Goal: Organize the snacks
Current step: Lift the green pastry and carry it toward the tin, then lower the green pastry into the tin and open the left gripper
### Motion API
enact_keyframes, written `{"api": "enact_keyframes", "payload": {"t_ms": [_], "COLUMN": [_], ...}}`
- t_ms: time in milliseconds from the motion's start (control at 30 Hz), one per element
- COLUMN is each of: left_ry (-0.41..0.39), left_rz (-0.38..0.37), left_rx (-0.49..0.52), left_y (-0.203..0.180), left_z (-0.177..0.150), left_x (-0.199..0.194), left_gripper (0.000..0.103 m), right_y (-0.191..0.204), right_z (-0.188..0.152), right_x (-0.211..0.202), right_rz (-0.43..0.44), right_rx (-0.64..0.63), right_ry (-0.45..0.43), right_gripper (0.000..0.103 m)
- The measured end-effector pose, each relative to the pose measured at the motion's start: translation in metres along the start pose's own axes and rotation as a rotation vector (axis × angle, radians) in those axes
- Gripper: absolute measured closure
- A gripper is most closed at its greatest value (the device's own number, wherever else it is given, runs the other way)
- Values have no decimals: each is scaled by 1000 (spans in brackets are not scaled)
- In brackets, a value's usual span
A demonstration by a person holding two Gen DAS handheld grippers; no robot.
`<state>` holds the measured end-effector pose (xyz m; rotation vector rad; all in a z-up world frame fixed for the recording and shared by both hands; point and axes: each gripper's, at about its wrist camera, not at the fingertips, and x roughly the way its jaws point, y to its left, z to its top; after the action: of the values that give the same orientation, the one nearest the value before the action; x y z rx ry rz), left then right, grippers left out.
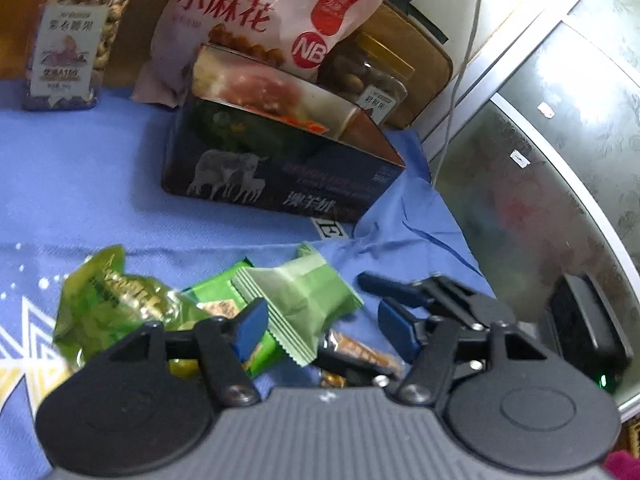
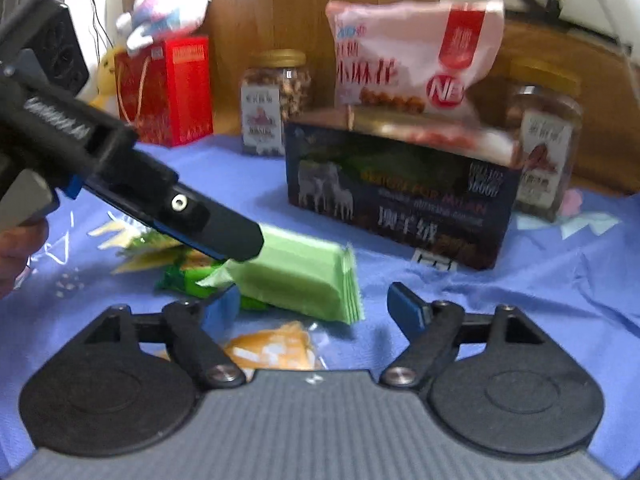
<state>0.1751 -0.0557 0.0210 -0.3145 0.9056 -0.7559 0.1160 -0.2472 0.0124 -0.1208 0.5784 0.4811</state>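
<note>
Cloth: a blue cloth [image 2: 540, 280] covers the tabletop, creased at its right side
Box: a dark box [image 1: 280, 172] printed with sheep stands far of the snack pile, open at the top; in the right wrist view it stands right of centre [image 2: 400, 196]
Pink bag: a big pink bag [image 1: 260, 12] rests on the box and leans back
Jars: one nut jar [image 1: 66, 40] stands far left on the cloth; a second jar [image 2: 544, 140] stands just right of the box
Far left clutter: a red gift bag [image 2: 168, 88] with a plush toy [image 2: 168, 12] on top, well apart from the snacks
Right edge: a glossy cabinet [image 1: 560, 140] beside the tabletop, a white cable hanging down it
Snacks: a pale green pack [image 1: 304, 300] lies tilted on top of the pile, over a bright green packet [image 1: 216, 292]; a yellow-green pouch [image 1: 108, 300] lies to the left, and an orange wrapper [image 2: 276, 346] nearest the right claw
Left claw [image 1: 324, 328]: jaws apart, the pale green pack between them but not pinched; in the right wrist view its body reaches in from the left over the pack
Right claw [image 2: 316, 308]: jaws wide apart, holding nothing, the pale green pack's near end and the orange wrapper lying between the fingers
</note>
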Motion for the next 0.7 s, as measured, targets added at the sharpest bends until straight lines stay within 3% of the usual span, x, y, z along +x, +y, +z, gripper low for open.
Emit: {"api": "enact_keyframes", "payload": {"t_ms": [100, 233, 467, 700], "left_ry": [-7, -28, -93, -147], "left_rz": [5, 62, 54, 47], "left_rx": [9, 45, 133, 199], "left_y": [-1, -7, -32, -54], "left_z": [1, 3, 15, 49], "left_x": [5, 5, -8, -2], "left_gripper": [44, 51, 51, 51], "right_y": [-5, 2, 4, -13], "right_z": [2, -1, 2, 31], "right_x": [7, 2, -22, -36], "right_rz": [87, 39, -61, -164], "right_rx": [30, 12, -9, -9], "right_ry": [32, 2, -121, -258], "right_gripper": [36, 65, 70, 75]}}
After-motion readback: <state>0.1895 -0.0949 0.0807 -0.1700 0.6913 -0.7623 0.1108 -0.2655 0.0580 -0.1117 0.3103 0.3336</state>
